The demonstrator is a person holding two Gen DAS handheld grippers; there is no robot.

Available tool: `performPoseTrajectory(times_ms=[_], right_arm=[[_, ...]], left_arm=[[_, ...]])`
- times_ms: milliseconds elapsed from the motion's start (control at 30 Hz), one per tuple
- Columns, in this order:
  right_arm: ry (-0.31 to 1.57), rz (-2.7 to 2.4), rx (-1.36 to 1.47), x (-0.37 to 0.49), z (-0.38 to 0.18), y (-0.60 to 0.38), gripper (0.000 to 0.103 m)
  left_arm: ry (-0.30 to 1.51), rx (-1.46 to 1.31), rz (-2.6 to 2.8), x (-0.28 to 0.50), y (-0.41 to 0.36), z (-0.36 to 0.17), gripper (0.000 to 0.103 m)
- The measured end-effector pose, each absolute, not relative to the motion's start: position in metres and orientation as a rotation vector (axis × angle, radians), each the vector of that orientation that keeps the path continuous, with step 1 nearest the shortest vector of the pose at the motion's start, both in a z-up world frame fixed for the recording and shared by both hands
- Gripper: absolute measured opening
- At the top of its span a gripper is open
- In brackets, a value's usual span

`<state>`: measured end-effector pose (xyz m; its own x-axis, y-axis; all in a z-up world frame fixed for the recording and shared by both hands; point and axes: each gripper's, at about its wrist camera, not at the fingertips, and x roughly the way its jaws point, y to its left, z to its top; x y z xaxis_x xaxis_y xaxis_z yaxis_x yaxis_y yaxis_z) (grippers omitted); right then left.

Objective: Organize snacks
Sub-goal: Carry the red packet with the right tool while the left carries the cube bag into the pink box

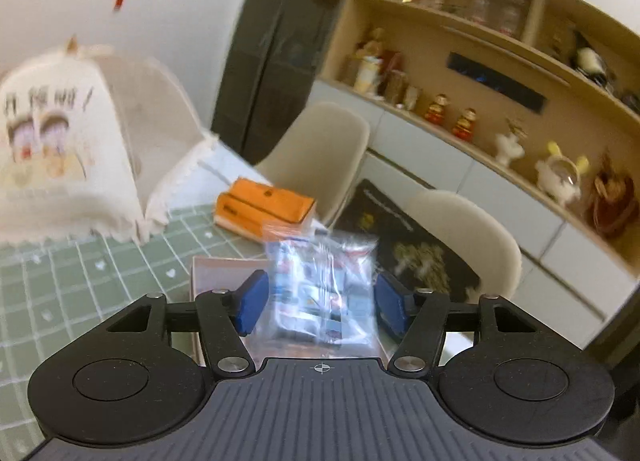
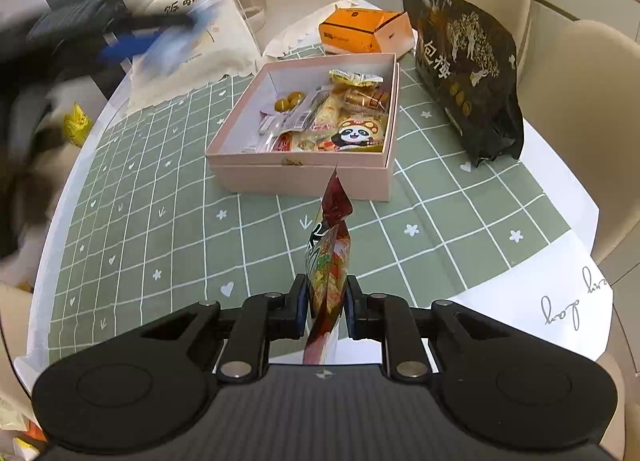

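Right wrist: right gripper (image 2: pixel 327 307) clamps red snack packet (image 2: pixel 329 261), long axis toward pink box (image 2: pixel 304 177).

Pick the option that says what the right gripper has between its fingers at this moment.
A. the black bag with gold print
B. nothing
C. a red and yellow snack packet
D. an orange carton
C: in the right wrist view the right gripper is clamped on a red and yellow snack packet, held upright short of the pink box of snacks.
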<state>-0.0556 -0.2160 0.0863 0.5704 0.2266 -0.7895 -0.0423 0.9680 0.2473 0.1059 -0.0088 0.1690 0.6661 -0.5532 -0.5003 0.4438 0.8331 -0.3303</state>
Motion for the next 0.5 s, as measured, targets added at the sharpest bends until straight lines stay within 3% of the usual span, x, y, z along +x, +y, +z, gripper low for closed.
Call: performPoseTrajectory(times_ms=[167, 300, 500], right_arm=[[0.961, 0.141, 0.228, -0.061, 0.08, -0.224, 0.018], [0.985, 0.148, 0.307, -0.05, 0.078, -0.236, 0.018], [0.716, 0.271, 0.419, 0.008, 0.139, -0.219, 0.018]], left_arm=[[0.614, -0.29, -0.478, 0.083, 0.02, 0.141, 0.064], [0.754, -0.303, -0.403, 0.053, 0.051, 0.096, 0.064], [0.867, -0.373, -0.331, 0.015, 0.073, 0.051, 0.064]])
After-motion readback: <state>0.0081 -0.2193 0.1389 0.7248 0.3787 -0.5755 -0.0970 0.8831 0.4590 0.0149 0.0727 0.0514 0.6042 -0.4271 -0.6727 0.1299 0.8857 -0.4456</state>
